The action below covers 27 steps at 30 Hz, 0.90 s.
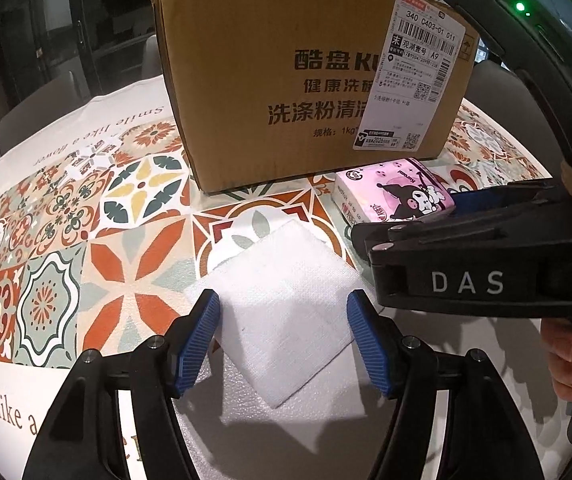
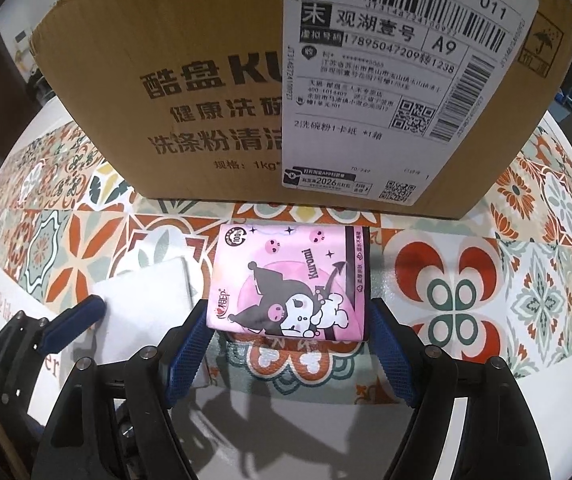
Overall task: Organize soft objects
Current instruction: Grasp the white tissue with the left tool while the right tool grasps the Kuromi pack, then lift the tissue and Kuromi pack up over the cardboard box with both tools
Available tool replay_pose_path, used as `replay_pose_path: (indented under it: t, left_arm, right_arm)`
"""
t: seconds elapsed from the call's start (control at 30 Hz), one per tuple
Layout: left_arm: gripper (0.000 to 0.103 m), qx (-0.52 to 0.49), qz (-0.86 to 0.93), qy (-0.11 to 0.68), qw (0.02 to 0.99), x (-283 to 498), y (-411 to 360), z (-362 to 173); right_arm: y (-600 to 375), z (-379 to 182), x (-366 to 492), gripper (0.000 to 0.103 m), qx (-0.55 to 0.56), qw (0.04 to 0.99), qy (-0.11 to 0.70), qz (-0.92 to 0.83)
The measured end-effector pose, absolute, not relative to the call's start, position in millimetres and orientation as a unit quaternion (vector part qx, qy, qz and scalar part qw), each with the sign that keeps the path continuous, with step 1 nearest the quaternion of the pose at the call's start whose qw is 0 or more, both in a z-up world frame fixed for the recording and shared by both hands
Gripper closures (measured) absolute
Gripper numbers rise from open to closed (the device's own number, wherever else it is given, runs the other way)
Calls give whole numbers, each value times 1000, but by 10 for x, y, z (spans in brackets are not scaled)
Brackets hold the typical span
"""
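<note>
A white foam pad (image 1: 282, 312) lies on the patterned tablecloth, with a second foam sheet under it. My left gripper (image 1: 284, 312) is open, its blue pads on either side of the pad, near its edges. A pink Kuromi tissue pack (image 2: 286, 284) lies in front of the cardboard box (image 2: 214, 80). My right gripper (image 2: 289, 320) is open, its pads on either side of the pack's near end. The pack (image 1: 393, 194) and the box (image 1: 286, 80) also show in the left wrist view, as does the foam pad (image 2: 150, 292) in the right wrist view.
The open-topped cardboard box stands upright at the back of the table. The tablecloth (image 1: 66, 240) has coloured tile patterns and a white border with "Smile like a flower". The right gripper's body (image 1: 485, 264) sits close to the right of the left gripper.
</note>
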<state>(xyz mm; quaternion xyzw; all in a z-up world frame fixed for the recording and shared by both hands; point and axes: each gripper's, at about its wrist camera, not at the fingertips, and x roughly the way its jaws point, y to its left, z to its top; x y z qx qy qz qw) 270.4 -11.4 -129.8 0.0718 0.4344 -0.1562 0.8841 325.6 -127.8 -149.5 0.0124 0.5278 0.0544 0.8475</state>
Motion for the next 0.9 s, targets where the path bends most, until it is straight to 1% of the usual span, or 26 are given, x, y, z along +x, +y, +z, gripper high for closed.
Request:
replay_pose_path:
  t: [0.1,0.17,0.2,0.27,0.3,0.37,0.43,0.47,0.63,0.9]
  left_arm:
    - [45,74,-163,431,884,2692,-127,-1291]
    - [54,75,-165,428,885,2676,-142,-1284]
    - [56,76,-167,426,886,2666,-151,-1281]
    - [67,77,-168,423,887,2645,-168,-1274]
    - [69,76,-168,423,887,2644,-179,-1273]
    - [81,76,-166,421,888,2633,-188,-1267]
    - [88,74,-166,422,888,2632,-190,-1262]
    - [90,73,-166,423,888,2632,-192,-1260]
    - [94,64,-161,426,888,2631,-184,-1245]
    - [95,50,-154,414,896,2566,-153,-1112]
  right_arm:
    - [-1268,-1532,3232,26,11,849,525,54]
    - [-1269,-1540,3206,27,10,850,523,53]
    - [-1269,-1540,3206,28,10,850,523,53]
    - [-1277,-1553,3149,28,11,851,522,53]
    - [-1296,-1542,3137,28,12,852,521,52]
    - [-1303,-1547,3118,28,13,853,519,50]
    - [-1311,-1553,3099,28,15,854,518,49]
    - [-1316,-1560,3081,28,16,855,517,49]
    - [-1356,-1576,2996,28,23,855,515,49]
    - [-1370,-1514,2857,28,21,863,504,44]
